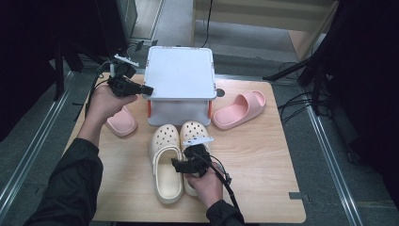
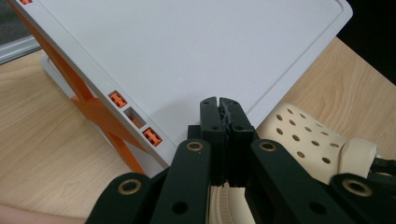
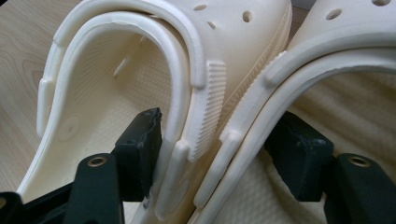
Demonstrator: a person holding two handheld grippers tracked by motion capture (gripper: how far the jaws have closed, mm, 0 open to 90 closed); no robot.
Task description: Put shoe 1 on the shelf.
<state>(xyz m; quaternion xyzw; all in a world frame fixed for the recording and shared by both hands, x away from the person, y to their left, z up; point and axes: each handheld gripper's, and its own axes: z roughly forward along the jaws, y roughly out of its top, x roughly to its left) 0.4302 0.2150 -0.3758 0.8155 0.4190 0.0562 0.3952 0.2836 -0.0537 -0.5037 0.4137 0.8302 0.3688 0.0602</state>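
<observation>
Wooden table, viewed from above. Pair of cream perforated clogs side by side at table centre, toes toward the white storage box; toes just short of the box's front wall.

Right gripper over the heel end of the pair. In the right gripper view: one jaw inside the opening of one clog, the other jaw inside the opening of its neighbour; the two adjoining side walls of the clogs pressed together between the jaws. Grasping both clogs by their inner walls. Clog soles resting on the table.

Left gripper at the left front corner of the box lid. In the left gripper view: jaws clenched tip to tip, nothing visible between them, tips over the white lid near its edge. Contact with the lid: cannot tell. Orange latches along the lid's side.

Pink slide sandal right of the box, sole down. Second pink slide left of the box, partly under the left hand.
</observation>
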